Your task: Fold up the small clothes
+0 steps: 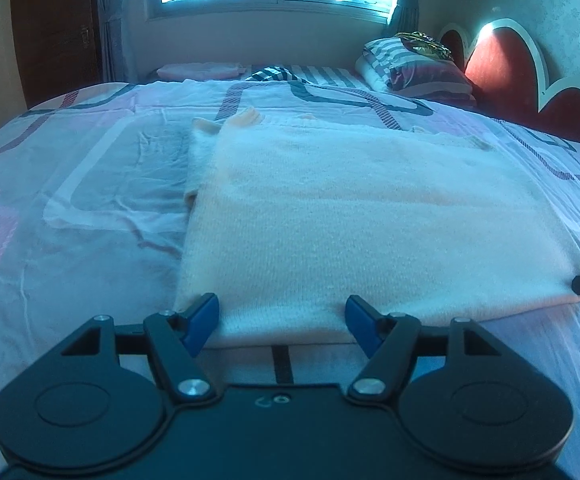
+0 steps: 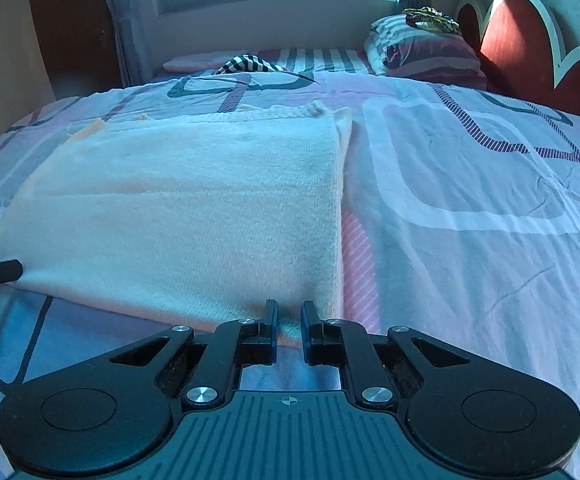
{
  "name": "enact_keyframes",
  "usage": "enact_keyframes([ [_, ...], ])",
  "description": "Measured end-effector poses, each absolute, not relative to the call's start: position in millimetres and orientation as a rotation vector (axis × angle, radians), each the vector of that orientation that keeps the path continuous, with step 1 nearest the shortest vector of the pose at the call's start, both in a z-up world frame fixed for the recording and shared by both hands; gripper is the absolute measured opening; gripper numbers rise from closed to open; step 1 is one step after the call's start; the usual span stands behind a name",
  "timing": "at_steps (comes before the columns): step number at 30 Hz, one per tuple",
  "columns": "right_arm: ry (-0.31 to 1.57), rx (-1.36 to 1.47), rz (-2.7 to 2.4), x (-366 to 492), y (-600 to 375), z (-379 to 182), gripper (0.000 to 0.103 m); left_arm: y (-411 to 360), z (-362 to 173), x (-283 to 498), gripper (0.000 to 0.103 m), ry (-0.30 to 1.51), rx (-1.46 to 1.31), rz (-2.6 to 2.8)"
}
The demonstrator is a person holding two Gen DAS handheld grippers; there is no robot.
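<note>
Right claw [image 2: 290,322] pinches near corner of knit garment [image 2: 194,208] on bed [image 2: 469,240]; left claw [image 1: 282,320] spread over its hem. One-sided lift could skew the fold.

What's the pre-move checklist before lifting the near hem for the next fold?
1. Right gripper closed on the sweater near corner: jaws nearly shut with hem cloth between them, pad contact cannot tell.
2. Left gripper gripping the hem: not ok, jaws wide open, hem only between them.
3. Sweater lying flat on the bedsheet: ok.
4. Side edges folded in: ok.
5. Landing area toward the collar free: ok.
6. Both grippers on the same near edge: ok.
</note>
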State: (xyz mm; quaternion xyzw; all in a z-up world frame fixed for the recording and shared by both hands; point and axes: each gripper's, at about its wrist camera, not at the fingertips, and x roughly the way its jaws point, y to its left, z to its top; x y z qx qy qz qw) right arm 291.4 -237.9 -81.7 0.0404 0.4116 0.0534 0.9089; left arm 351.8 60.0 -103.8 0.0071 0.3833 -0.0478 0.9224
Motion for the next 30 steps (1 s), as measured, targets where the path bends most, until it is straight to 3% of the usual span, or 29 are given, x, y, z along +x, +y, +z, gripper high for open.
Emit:
enact_keyframes([
  [23,0.855,0.046,0.144,291,-238,-89,0.012,56,-106,354,0.070,0.806,0.036,-0.074],
  [27,0.889,0.046,0.144,295,-238,-82,0.012,63,-99,353,0.072,0.822,0.042,-0.055],
  [28,0.879,0.052,0.127,292,-240,-76,0.013,64,-96,349,0.081,0.816,0.078,-0.018],
  [29,0.855,0.051,0.112,287,-241,-70,0.020,66,-93,343,0.087,0.807,0.105,0.027],
  [30,0.813,0.051,0.107,279,-243,-63,0.045,73,-90,334,0.087,0.790,0.092,0.050],
])
